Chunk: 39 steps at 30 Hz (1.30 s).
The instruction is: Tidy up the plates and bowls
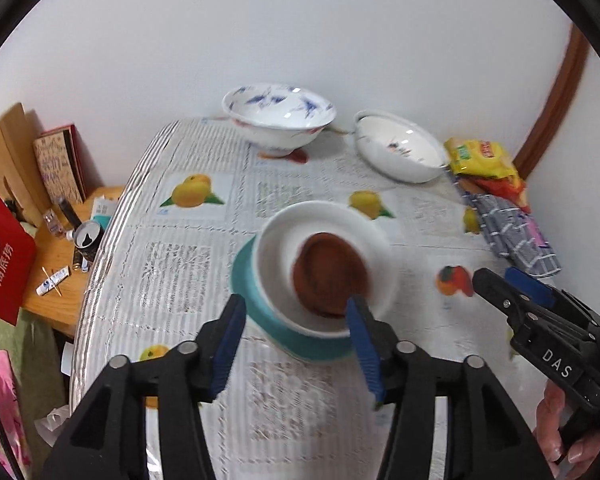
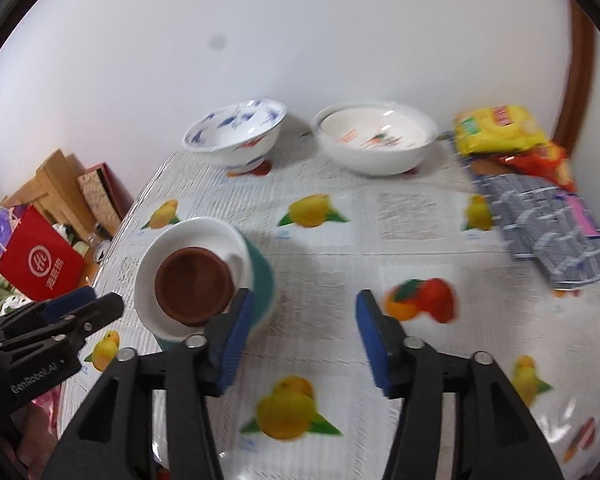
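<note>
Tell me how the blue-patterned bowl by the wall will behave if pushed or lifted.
The blue-patterned bowl looks glazed, so probably slippery and breakable. Its wide rim over a narrow foot suggests it may tip if pushed near the top. It appears empty, so likely not heavy.

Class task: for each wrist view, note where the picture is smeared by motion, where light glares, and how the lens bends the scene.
Left wrist view: the nested white, brown and teal dish stack is motion-smeared; glints sit on the plain white bowl; the table edge bows. Right wrist view: the printed fruit tablecloth smears; highlights streak that bowl; dark corners ring both.
</note>
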Tool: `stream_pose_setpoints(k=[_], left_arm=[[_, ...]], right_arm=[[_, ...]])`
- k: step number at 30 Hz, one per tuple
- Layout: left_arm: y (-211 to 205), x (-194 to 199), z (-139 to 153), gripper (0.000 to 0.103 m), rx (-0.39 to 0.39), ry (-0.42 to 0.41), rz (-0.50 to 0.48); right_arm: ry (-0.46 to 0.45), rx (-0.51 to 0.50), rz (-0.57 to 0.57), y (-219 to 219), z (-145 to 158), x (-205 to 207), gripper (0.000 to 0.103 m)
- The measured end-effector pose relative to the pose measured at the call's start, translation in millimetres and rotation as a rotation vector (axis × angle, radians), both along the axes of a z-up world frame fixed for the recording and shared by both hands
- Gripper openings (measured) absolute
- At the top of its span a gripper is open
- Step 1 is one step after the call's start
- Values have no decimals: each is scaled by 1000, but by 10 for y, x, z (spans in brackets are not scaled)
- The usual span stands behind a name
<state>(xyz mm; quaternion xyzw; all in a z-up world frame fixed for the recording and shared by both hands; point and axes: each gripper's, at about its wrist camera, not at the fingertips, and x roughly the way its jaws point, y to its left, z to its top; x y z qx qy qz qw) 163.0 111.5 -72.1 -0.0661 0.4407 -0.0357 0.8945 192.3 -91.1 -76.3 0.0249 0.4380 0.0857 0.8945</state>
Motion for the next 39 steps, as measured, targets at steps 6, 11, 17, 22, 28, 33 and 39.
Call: stream_pose_setpoints(k=[6,11,17,22,28,33,39], left_arm=[[-319,-373,253,68,42,-78,-36],[-556,-596,370,79,35,-106,-62],[-827,-799,489,86,-1,-124,-103],[-1023,-914,562,87,-10,-140,-111],[-1096,-994,634,89,1,-154,-101],[-1072,-1007,651,89,12,-151,-81],[-1066,-1020,662,89,13,-148,-79]], right_arm=[[-49,-54,-93,-425,294,-377,74],[-36,-68,-156,-732,420,-623,74],[-46,-99,-192,-984,561,-959,88],[-63,-120,-220,-1122,660,-1161,98],[-68,-143,-245,-1246,745,-1286,99],[-77,-133,-256,-1288,790,-1326,99],[-74,-145,-258,-1277,802,-1327,99]])
